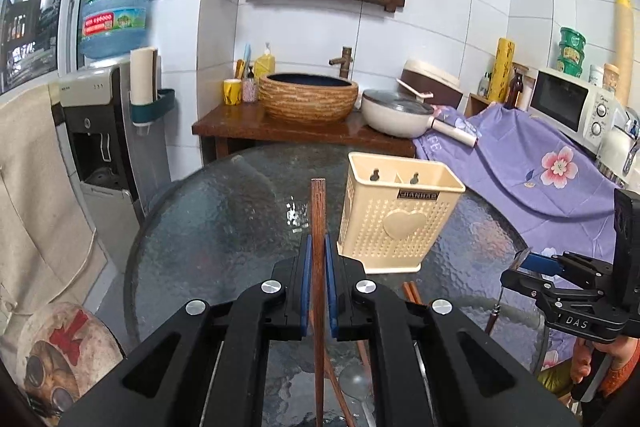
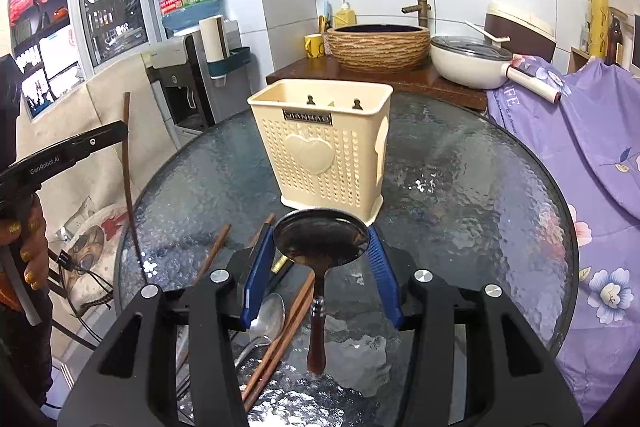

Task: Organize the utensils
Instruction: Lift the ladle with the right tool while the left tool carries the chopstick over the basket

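- Two views, starting with the left wrist: a cream perforated utensil holder stands upright on the round glass table, ahead and to the right of the left gripper. Behind the table are a woven basin, a white pan and a purple floral cloth.
- The left gripper's blue pads are clamped tight on a wooden chopstick, whose long axis runs straight up the frame, its squared end lifted above the pads and level with the holder's rim.
- At the right edge the right gripper shows side-on, tilted downward, with a hand on its grip below.
- Right wrist view: the utensil holder stands dead ahead, nothing between it and the right gripper.
- The right gripper's pads press on both edges of the bowl of a dark spoon; its handle hangs downward toward the camera, clear of the table.
- Loose chopsticks and a metal spoon lie on the glass table beneath.
- At the left the left gripper holds its chopstick roughly upright.
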`<state>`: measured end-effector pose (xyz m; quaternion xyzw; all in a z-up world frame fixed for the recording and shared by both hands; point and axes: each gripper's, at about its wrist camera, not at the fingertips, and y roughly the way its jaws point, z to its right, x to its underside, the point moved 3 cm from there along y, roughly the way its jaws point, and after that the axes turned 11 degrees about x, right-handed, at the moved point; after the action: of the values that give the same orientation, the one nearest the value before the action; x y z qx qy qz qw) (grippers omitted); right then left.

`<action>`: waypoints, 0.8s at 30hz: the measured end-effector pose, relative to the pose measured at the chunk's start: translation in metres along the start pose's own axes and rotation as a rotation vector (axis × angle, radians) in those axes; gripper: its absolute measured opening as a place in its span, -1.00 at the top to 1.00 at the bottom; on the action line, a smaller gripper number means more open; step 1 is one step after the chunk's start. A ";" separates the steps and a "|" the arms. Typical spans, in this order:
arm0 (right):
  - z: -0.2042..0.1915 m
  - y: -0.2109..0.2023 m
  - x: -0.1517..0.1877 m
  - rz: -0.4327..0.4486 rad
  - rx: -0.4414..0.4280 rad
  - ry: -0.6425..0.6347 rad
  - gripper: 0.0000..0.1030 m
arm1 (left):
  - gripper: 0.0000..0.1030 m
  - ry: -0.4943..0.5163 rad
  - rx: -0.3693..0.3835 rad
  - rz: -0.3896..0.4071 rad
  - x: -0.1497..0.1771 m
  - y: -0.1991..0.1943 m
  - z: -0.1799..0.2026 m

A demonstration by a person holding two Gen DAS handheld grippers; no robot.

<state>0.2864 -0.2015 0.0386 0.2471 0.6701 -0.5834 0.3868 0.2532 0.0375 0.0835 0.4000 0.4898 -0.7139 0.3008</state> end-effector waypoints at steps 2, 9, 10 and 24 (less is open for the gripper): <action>-0.002 -0.003 -0.004 0.009 -0.007 -0.005 0.08 | 0.87 -0.003 0.005 0.009 -0.004 -0.003 0.000; -0.011 -0.012 -0.027 0.038 -0.034 -0.034 0.08 | 0.87 0.016 0.018 0.039 -0.026 -0.007 0.006; -0.012 -0.013 -0.031 0.043 -0.034 -0.040 0.08 | 0.87 0.019 0.020 0.043 -0.029 -0.007 0.007; -0.010 -0.042 -0.160 0.204 -0.037 -0.009 0.08 | 0.87 0.024 0.145 0.121 -0.154 -0.003 0.043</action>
<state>0.3435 -0.1813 0.1926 0.3043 0.6505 -0.5294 0.4517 0.3157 0.0034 0.2271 0.4580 0.4155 -0.7232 0.3076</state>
